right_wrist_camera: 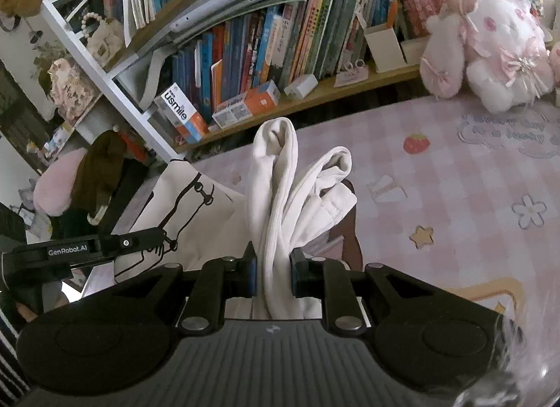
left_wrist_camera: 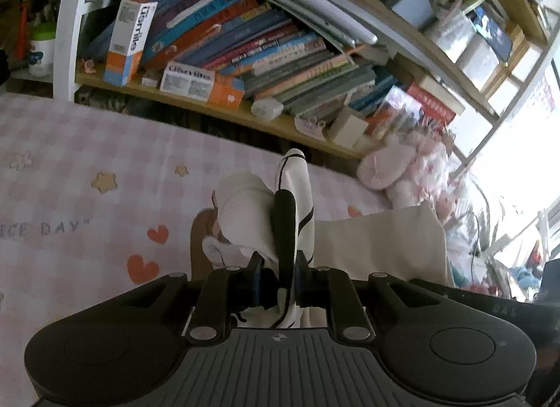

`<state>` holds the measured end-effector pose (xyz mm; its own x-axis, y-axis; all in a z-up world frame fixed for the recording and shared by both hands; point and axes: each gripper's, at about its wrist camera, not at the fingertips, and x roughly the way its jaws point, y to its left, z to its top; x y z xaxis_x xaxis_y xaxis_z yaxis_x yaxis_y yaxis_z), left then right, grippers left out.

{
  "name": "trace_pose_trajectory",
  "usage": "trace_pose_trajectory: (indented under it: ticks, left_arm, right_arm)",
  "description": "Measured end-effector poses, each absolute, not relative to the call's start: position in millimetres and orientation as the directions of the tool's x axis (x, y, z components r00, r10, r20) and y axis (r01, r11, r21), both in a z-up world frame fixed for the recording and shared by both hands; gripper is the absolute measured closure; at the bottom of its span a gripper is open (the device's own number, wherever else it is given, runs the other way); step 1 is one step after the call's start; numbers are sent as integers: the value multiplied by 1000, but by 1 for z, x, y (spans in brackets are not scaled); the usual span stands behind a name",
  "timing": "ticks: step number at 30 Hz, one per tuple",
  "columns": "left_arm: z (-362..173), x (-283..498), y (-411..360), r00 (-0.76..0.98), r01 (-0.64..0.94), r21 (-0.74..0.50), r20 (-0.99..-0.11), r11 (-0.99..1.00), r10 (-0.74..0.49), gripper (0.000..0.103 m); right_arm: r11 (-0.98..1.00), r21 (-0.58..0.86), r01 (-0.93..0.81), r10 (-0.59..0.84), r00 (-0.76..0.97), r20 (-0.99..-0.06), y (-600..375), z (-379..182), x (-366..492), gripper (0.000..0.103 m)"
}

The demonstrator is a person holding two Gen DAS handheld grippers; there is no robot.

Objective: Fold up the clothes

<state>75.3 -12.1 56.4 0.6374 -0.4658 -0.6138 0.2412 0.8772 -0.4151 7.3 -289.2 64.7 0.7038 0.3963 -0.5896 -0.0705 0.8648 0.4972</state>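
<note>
White cotton garment (right_wrist_camera: 276, 204), bunched, pinched in both my grippers and hanging above the pink checked bedsheet (right_wrist_camera: 455, 179). Right gripper (right_wrist_camera: 273, 274): jaws narrow, clamped on a thick gathered roll of the fabric that stands up between the pads. Left gripper (left_wrist_camera: 283, 267): same story, jaws nearly together on a fold carrying a black line print; a dark strap-like piece runs up through the grip with it, can't tell what it belongs to.

Why two grips: my read is I've taken two points of one edge so the cloth can hang and open out before it goes flat. Rest of the garment drapes down between the grippers; the printed panel (right_wrist_camera: 189, 204) shows in the right wrist view, left of the jaws, with the other gripper's body across it.

Both grippers point downward toward the bed, so I keep sight of the landing area. Bookshelf (left_wrist_camera: 245, 57) on the far side and plush toy (right_wrist_camera: 490, 53) at the far right corner are well apart from the cloth. Near sheet looks free for the spread.

Risk, as I judge it: bunched grip hides the true corners, fold may land skewed.
</note>
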Motion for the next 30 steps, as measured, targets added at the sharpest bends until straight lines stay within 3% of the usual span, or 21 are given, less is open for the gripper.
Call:
trace_pose_trajectory:
  ticks: [30]
  left_arm:
    - [38, 213, 51, 648, 230, -533, -541, 814, -537, 88]
  right_arm:
    - [889, 452, -72, 363, 711, -602, -252, 58, 152, 87]
